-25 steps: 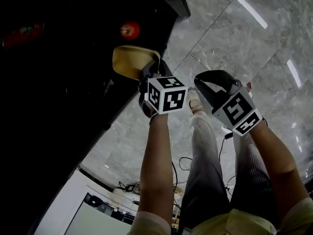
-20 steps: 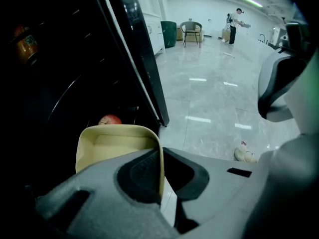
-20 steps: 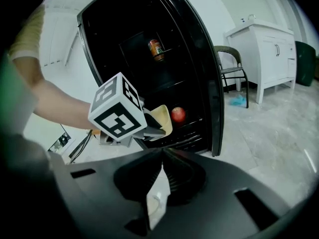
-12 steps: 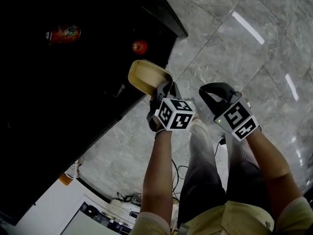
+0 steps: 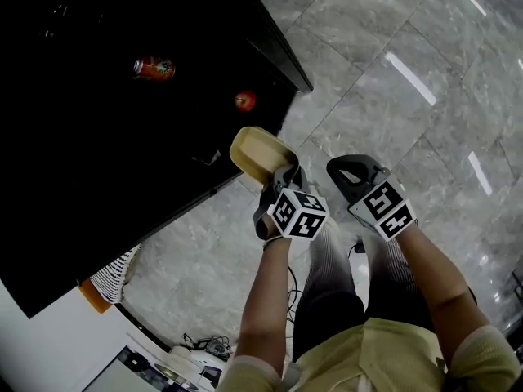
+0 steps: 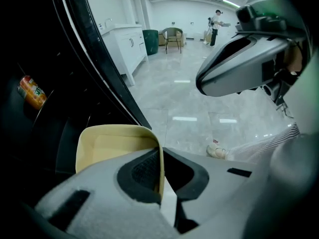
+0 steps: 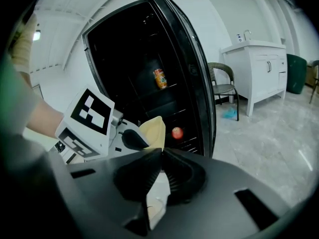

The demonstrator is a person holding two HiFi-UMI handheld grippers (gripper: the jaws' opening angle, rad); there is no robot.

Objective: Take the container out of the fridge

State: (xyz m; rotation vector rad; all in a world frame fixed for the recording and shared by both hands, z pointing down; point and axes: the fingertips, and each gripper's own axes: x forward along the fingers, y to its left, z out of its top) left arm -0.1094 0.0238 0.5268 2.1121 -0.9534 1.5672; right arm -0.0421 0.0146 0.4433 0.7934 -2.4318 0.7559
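Head view: L gripper [image 5: 280,176] clamps container [image 5: 257,149] by its rim, just outside fridge [image 5: 122,162] front; R gripper [image 5: 345,170] farther from fridge.
L gripper view: jaws pinch container wall.
R gripper view: jaws together, empty.

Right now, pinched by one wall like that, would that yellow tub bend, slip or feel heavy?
Probably light: the container looks empty and hangs by one thin wall from the left gripper. Likely fairly stiff: its rim shows no sag. It might pivot or slip, being clamped off-centre on smooth-looking plastic.
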